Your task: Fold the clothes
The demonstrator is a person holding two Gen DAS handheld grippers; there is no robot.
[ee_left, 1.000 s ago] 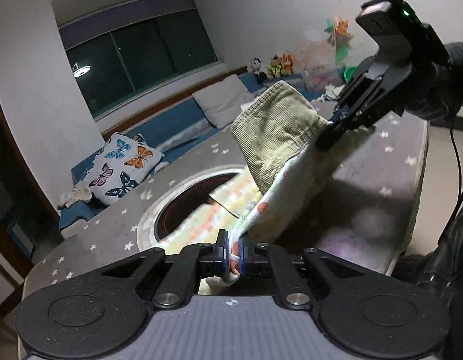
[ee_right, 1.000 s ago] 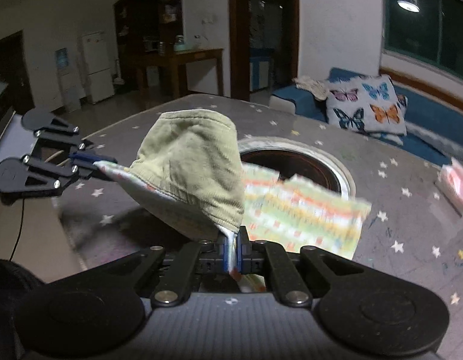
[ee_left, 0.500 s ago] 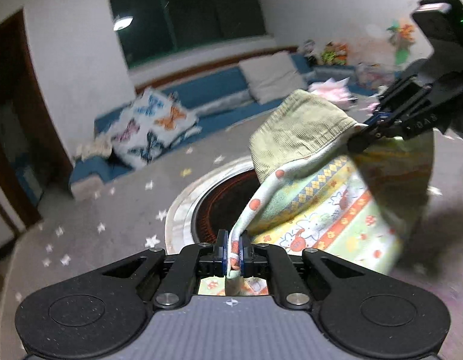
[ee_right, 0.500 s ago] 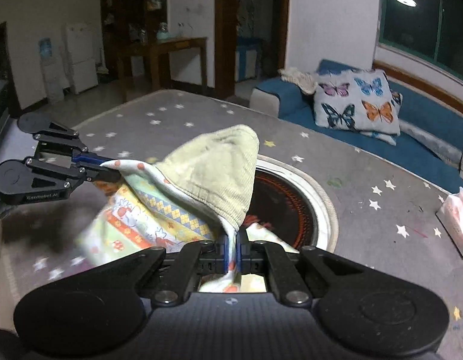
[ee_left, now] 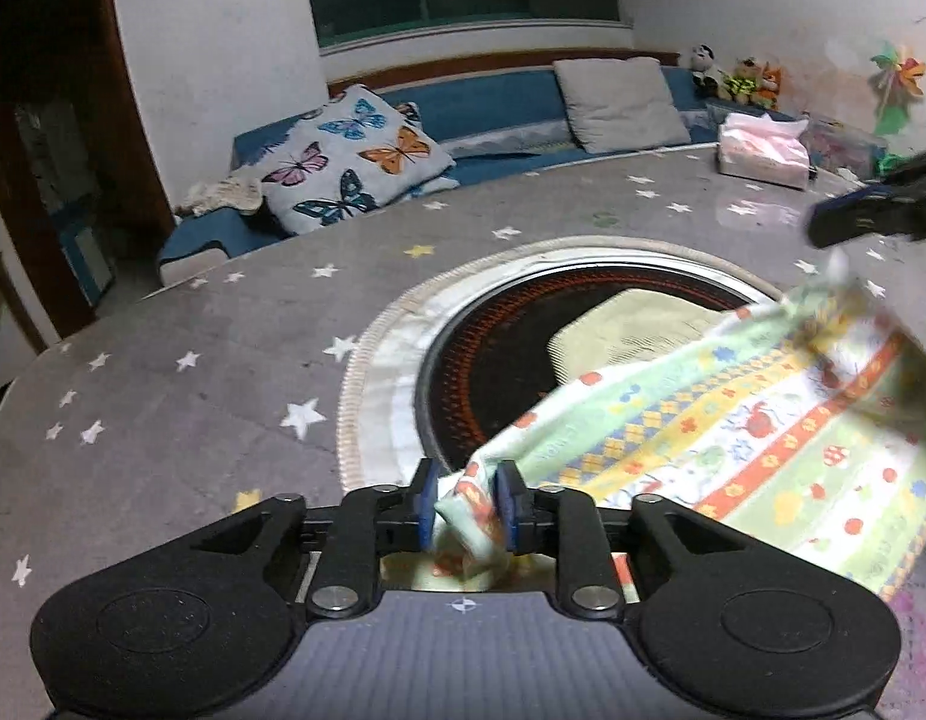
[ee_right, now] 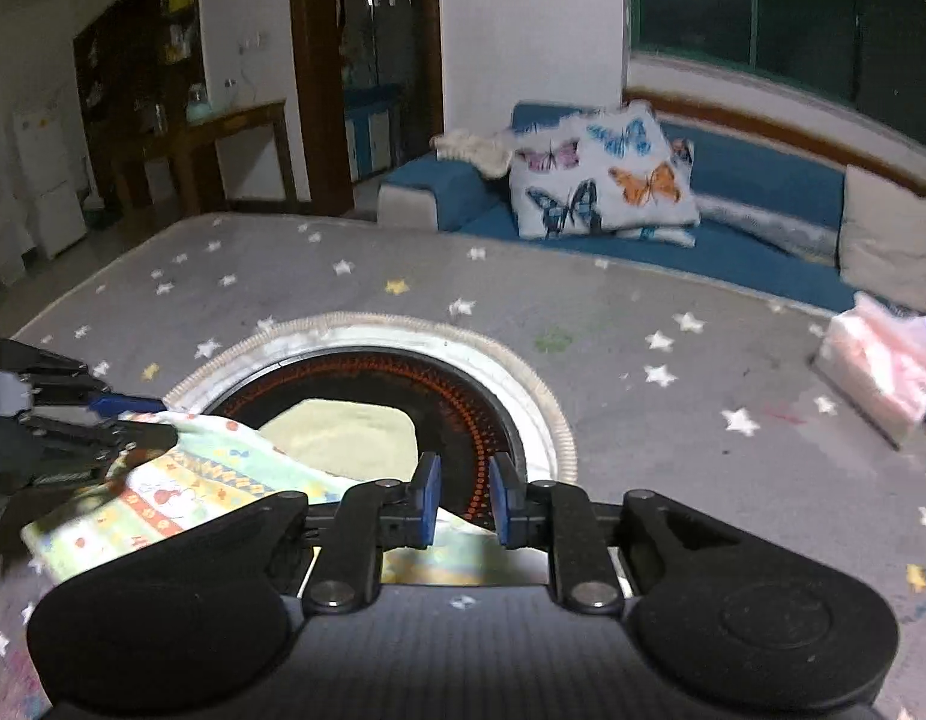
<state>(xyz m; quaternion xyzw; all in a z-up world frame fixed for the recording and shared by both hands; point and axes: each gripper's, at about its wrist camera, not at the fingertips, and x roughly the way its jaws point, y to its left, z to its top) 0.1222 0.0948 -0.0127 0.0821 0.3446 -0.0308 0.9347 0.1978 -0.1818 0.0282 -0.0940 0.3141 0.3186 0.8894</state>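
Note:
A small garment with a colourful cartoon-print lining (ee_left: 733,438) and a pale green corduroy outside (ee_left: 637,330) lies over the round dark inset of the grey star-patterned table (ee_left: 192,360). My left gripper (ee_left: 466,510) has its jaws parted with a bunched corner of the garment loose between them. My right gripper (ee_right: 463,495) is open and empty just above the garment's edge (ee_right: 180,480); it shows at the far right of the left wrist view (ee_left: 871,216). The left gripper shows at the left of the right wrist view (ee_right: 126,420).
The round inset (ee_right: 481,414) has a ribbed pale rim. A pink tissue pack (ee_right: 883,366) sits on the table's far right. Behind the table is a blue sofa with a butterfly pillow (ee_right: 601,180) and a grey cushion (ee_left: 619,102).
Both grippers came down and laid the lifted garment onto the table. Both sets of jaws opened; the right one let go fully.

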